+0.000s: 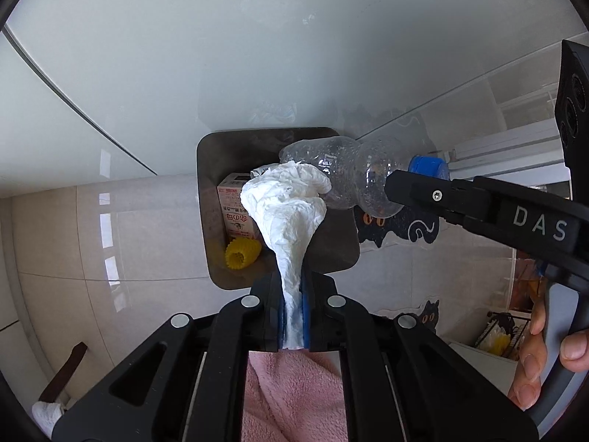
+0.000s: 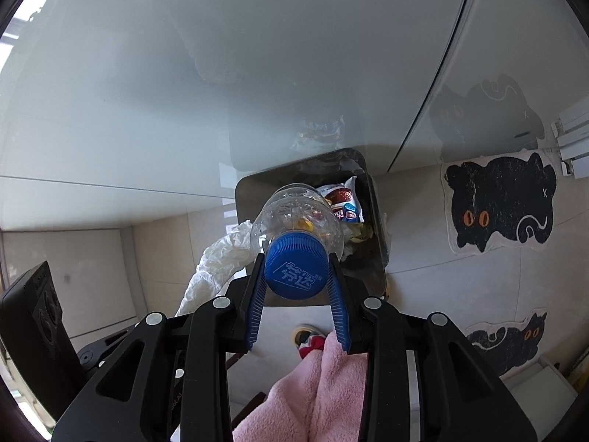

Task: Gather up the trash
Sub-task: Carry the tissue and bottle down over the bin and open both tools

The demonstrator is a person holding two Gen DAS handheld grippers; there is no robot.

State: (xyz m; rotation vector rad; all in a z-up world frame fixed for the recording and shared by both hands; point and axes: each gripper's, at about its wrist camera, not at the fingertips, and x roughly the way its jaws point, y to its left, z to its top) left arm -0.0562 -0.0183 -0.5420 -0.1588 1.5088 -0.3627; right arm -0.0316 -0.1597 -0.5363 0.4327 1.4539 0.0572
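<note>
My left gripper (image 1: pixel 293 287) is shut on a crumpled white tissue (image 1: pixel 291 206) and holds it above the open dark trash bin (image 1: pixel 206 184) on the floor. My right gripper (image 2: pixel 296 269) is shut on the blue cap (image 2: pixel 296 270) of an empty clear plastic bottle (image 2: pixel 294 213), also held over the bin (image 2: pixel 250 191). In the left wrist view the bottle (image 1: pixel 346 173) lies sideways beside the tissue, its cap end in the right gripper (image 1: pixel 397 184). The tissue also shows in the right wrist view (image 2: pixel 217 261). The bin holds a pink carton (image 1: pixel 232 210), a yellow corn cob (image 1: pixel 241 254) and snack wrappers (image 2: pixel 342 202).
The bin stands against a glossy white cabinet (image 1: pixel 184 55) on a tiled floor. Black cat-shaped mats (image 2: pixel 500 206) lie to the right of the bin. A pink fleece garment (image 2: pixel 324 390) hangs below both grippers.
</note>
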